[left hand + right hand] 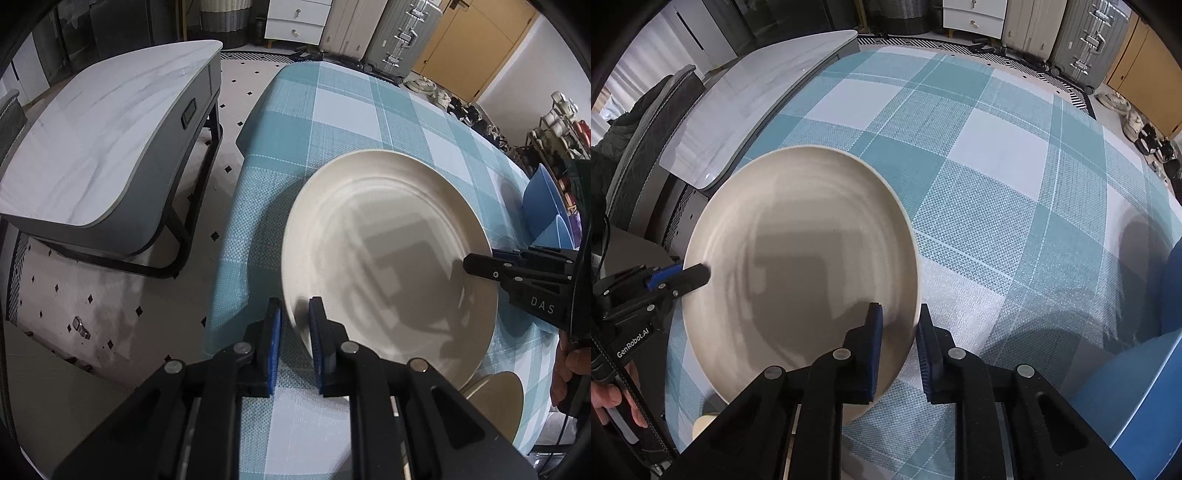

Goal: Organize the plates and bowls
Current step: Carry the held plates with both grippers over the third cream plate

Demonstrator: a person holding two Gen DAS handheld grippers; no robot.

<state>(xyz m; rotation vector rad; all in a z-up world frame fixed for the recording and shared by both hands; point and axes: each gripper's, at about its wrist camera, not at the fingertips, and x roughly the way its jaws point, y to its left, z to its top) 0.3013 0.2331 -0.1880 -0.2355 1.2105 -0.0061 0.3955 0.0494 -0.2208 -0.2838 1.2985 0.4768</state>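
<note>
Two grippers hold one cream plate above the checked tablecloth.

The left gripper pinches the plate at its near-left rim, and the right gripper pinches the opposite rim on the right, probably so the wide plate stays balanced while it is carried. The plate hangs over the tablecloth, its open face up, tilted a little; being round, it has no long axis. Blue bowls wait at the far right, a smaller cream dish lies underneath.
</note>
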